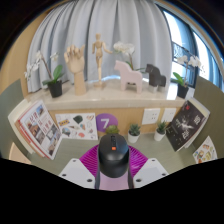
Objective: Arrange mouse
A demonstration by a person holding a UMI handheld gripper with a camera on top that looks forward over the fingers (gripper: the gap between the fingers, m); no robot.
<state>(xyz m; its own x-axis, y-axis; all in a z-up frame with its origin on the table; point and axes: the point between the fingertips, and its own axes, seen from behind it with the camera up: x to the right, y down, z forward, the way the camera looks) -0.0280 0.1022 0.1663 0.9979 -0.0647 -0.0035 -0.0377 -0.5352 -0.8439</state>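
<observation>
Two jaws of the gripper [114, 172] squeeze the black mouse [113, 152], its long side pointing ahead toward the table [100, 140].

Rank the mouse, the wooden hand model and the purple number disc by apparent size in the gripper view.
1. Mouse, held between the gripper fingers; nearness to the camera inflates it.
2. Wooden hand model on the shelf.
3. Purple number disc, somewhat smaller looking.
</observation>
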